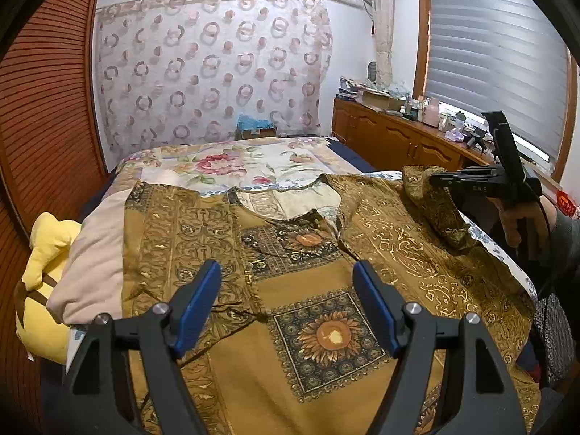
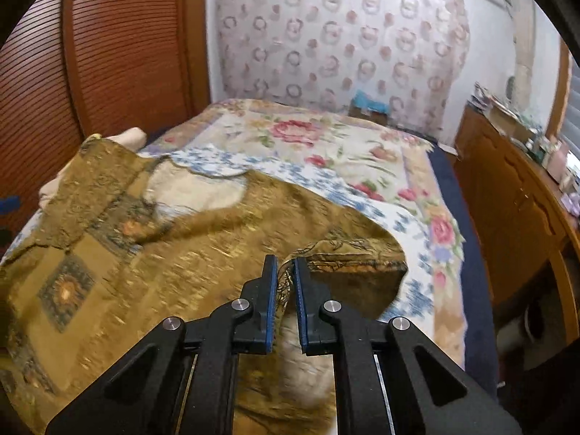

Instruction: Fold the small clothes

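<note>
A gold-brown patterned blouse (image 1: pixel 308 282) lies spread on the bed, neckline toward the far wall. My left gripper (image 1: pixel 288 272) is open and empty, held just above the blouse's middle. My right gripper (image 2: pixel 284 268) is shut on the blouse's right sleeve (image 2: pixel 348 264) and lifts it off the bed. In the left wrist view the right gripper (image 1: pixel 435 180) shows at the right, holding the raised sleeve (image 1: pixel 431 206). The blouse (image 2: pixel 163 253) fills the left of the right wrist view, which is blurred.
The bed has a floral cover (image 1: pixel 232 163). A yellow plush toy (image 1: pixel 43 279) and a beige pillow (image 1: pixel 94 272) lie at the bed's left edge. A wooden cabinet (image 1: pixel 391 137) with clutter stands right, under a window. A slatted wooden door (image 1: pixel 47 108) stands left.
</note>
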Tool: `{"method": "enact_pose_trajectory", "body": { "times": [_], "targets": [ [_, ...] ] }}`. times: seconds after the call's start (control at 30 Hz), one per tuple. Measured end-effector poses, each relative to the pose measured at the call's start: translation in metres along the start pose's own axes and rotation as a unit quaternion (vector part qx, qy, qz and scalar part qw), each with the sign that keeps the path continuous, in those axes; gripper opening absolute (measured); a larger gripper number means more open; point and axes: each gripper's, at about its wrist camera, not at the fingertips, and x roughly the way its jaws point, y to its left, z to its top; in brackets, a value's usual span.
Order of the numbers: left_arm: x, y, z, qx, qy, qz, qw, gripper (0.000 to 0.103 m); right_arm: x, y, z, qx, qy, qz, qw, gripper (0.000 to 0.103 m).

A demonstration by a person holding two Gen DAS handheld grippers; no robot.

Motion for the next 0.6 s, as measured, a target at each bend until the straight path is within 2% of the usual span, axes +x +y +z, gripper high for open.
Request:
{"method": "enact_pose_trajectory", "body": {
  "times": [0.27, 0.3, 0.33, 0.37, 0.47, 0.6],
  "targets": [
    [-0.001, 0.006, -0.001, -0.006, 0.001, 0.003, 1.0, 0.075, 0.0, 0.048, 0.021, -0.021, -0.017, 0.051, 0.998, 0.009],
    [0.0, 0.006, -0.002, -0.007, 0.002, 0.003, 1.0, 0.075, -0.003, 0.05, 0.022, -0.027, -0.02, 0.044, 0.998, 0.014],
    [0.0, 0.006, -0.002, -0.008, 0.002, 0.003, 1.0, 0.075, -0.006, 0.05, 0.023, -0.03, -0.027, 0.03, 0.999, 0.025],
    [0.0, 0.007, -0.003, -0.009, 0.003, 0.002, 1.0, 0.075, -0.008, 0.046, 0.023, -0.028, -0.031, 0.024, 0.999, 0.029],
    [0.0, 0.006, -0.003, -0.009, 0.003, 0.001, 1.0, 0.075, -0.007, 0.016, 0.017, -0.001, -0.021, -0.008, 1.0, 0.039],
    [0.0, 0.006, -0.004, -0.01, 0.004, -0.001, 0.9999, 0.075, 0.0, -0.037, 0.002, 0.03, -0.001, -0.075, 0.997, 0.042]
  ]
}}
